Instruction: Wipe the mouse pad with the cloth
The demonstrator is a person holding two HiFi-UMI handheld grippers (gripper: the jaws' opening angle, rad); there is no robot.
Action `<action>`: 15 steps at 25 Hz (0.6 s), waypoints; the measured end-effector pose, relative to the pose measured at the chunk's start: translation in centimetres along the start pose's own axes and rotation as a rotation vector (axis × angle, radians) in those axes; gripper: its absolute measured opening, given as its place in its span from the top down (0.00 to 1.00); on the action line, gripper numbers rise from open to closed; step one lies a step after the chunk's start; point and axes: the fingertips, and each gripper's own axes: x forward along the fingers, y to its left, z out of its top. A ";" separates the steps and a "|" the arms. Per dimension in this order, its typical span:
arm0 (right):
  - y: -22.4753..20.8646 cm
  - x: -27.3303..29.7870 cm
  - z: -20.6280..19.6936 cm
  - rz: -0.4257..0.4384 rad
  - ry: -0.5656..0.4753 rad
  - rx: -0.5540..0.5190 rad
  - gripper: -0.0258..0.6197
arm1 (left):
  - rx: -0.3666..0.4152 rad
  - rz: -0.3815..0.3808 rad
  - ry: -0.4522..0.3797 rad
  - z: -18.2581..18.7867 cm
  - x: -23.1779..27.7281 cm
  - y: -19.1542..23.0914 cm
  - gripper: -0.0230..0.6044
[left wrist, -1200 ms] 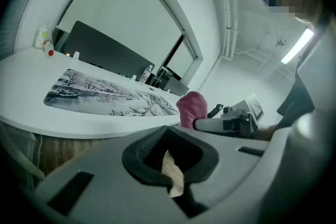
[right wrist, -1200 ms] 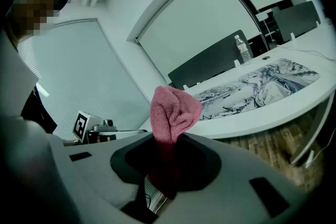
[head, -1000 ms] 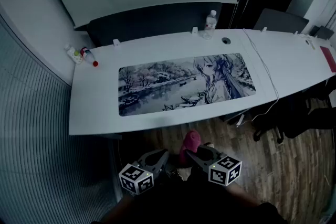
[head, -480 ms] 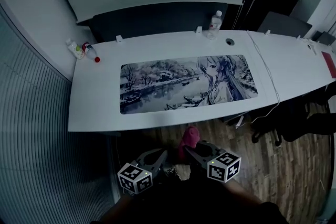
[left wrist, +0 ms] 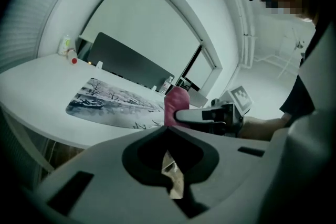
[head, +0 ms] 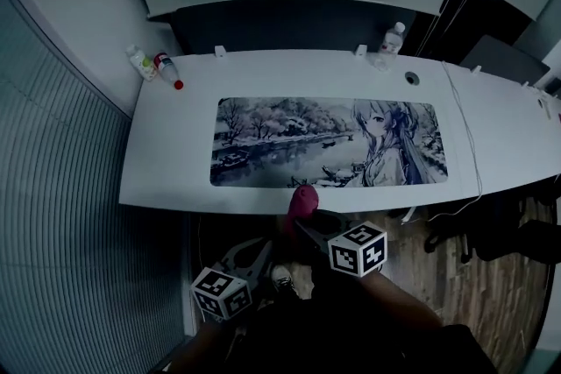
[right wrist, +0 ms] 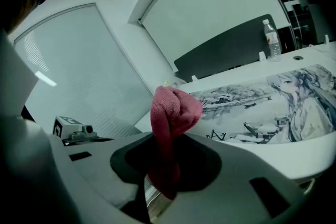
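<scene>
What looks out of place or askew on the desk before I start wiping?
Nothing stands out. The mouse pad lies flat and square on the desk, the water bottle stands upright at the back edge, and no spill shows. The cloth is bunched in the right gripper, not yet on the pad.

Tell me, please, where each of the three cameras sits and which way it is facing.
Head view: on the person's head, looking steeply down at the desk, mouse pad, left gripper and right gripper; their torso shows below.
Left gripper view: low beside the desk edge, facing across it; own shut jaws, the person's arm at right.
Right gripper view: likewise low, facing the mouse pad; own jaws pinch the cloth.
Both gripper views share the mouse pad and cloth.
</scene>
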 end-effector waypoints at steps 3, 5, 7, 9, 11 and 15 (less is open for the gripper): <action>-0.8 2.9 0.6 0.038 0.056 -0.012 0.79 | -0.011 0.064 -0.033 0.8 0.1 1.4 0.95; -1.2 4.9 0.9 0.069 0.099 -0.031 0.79 | -0.032 0.109 -0.060 1.2 0.3 2.3 0.95; -1.8 6.7 1.3 0.099 0.138 -0.046 0.79 | -0.052 0.150 -0.075 1.5 0.6 2.8 0.95; -2.4 8.5 1.6 0.126 0.169 -0.045 0.79 | -0.066 0.189 -0.083 1.6 1.0 3.1 0.95; -2.9 10.2 1.9 0.150 0.200 -0.042 0.79 | -0.083 0.229 -0.092 1.8 1.4 3.4 0.95; -3.8 12.9 2.1 0.183 0.269 -0.058 0.79 | -0.109 0.321 -0.107 2.4 1.9 3.9 0.95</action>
